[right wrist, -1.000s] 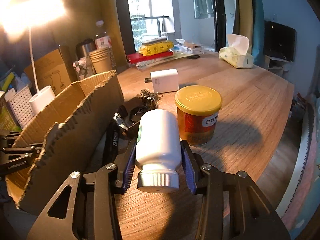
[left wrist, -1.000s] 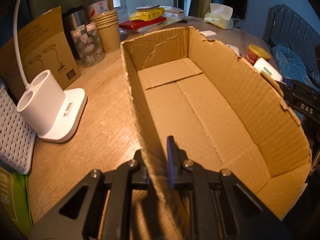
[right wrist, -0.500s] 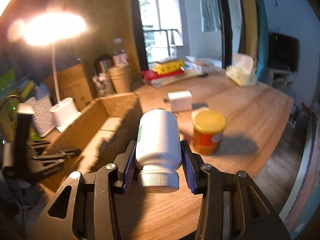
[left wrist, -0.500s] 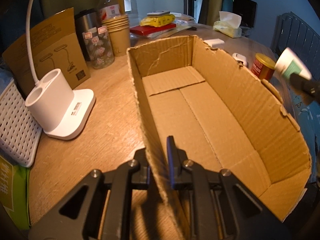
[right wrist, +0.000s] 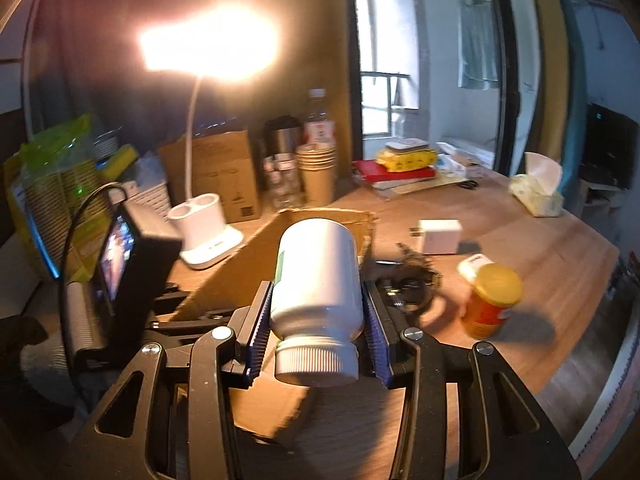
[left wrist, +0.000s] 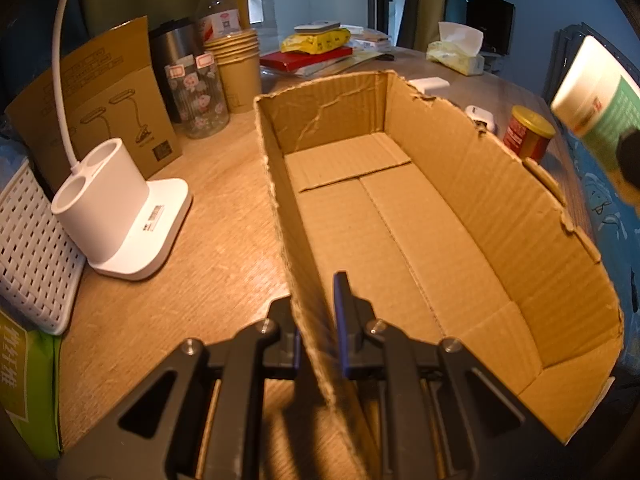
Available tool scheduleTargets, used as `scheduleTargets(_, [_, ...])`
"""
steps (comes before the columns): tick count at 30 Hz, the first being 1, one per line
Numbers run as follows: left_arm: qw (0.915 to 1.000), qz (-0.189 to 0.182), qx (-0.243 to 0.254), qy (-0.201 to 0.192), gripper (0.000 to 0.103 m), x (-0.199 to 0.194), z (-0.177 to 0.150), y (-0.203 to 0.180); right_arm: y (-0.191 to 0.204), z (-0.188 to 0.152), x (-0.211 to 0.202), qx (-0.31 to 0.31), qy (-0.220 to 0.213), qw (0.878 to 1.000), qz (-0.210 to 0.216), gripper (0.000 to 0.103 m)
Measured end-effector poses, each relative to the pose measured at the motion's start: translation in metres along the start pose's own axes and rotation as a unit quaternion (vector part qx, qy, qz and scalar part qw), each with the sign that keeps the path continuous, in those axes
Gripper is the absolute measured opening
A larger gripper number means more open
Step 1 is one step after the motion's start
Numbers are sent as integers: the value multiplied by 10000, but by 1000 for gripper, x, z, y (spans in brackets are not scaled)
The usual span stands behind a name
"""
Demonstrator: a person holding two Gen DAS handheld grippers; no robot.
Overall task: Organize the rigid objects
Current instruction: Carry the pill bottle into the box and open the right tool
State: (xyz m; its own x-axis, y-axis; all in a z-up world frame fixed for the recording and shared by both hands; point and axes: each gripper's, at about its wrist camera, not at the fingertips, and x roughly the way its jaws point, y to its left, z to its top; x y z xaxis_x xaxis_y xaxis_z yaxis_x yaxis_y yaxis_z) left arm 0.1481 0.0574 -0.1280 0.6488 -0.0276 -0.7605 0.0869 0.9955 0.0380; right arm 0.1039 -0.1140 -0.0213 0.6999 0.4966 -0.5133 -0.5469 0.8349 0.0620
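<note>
L gripper (left wrist: 318, 320) pinches near wall of cardboard box (left wrist: 460, 184). R gripper (right wrist: 316, 328) clamps white pill bottle (right wrist: 316, 284), cap toward camera, above box.

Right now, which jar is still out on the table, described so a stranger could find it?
Start at the open cardboard box on the wooden table. Just outside its right wall stands the small jar, near a white charger. Its red label and yellow lid set it apart.
</note>
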Motion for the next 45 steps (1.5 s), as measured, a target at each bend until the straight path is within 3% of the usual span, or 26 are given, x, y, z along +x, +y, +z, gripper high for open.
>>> scheduleTargets(21, [10000,-4,19,6,13,1,0,-2,26,-26,42,-111,627,9972,403,45])
scheduleTargets(26, [10000,-5,19,8,14,1,0,-2,29,-26,41,-167,653,9970,375,48])
scheduleTargets(30, [10000,-7,18,17,14,0,0,-1,31,-27,38,-207,651,9965,482,61])
scheduleTargets(45, [10000,-11,9,19,15,-1,0,-2,17,-20,26,-60,419,9986,303,64])
